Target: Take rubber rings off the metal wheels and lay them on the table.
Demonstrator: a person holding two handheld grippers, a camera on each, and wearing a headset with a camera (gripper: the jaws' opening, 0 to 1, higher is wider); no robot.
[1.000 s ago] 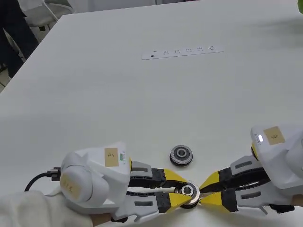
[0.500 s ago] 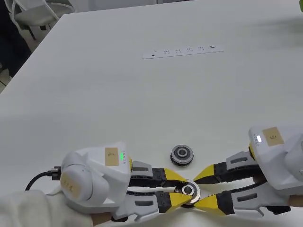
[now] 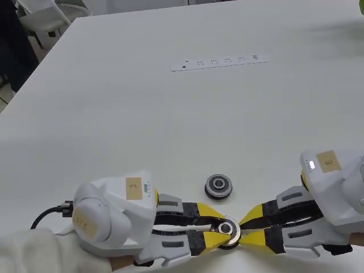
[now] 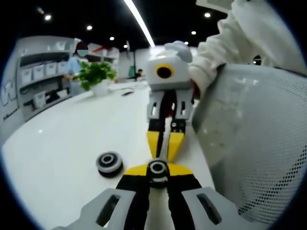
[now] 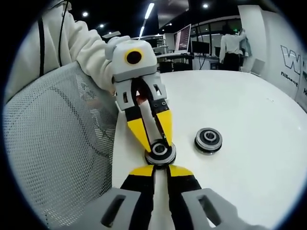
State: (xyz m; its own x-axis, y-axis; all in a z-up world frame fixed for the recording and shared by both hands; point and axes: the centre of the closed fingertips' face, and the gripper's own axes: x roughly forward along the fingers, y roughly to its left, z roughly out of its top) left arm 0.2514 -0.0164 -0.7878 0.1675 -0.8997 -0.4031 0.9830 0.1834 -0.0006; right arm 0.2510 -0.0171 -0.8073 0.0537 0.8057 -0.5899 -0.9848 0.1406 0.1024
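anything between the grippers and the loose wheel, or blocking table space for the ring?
Nothing visible. The left gripper and right gripper both clamp the held wheel. The loose wheel lies just beyond them, touching neither, with bare table all around.

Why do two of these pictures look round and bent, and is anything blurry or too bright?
Head view: even soft light, white table nearly washed out, faint shadow by the loose wheel. Left gripper view: fisheye curves the table edge, ceiling light strip glares, far shelves soft. Right gripper view: same bending, held wheel sharp.
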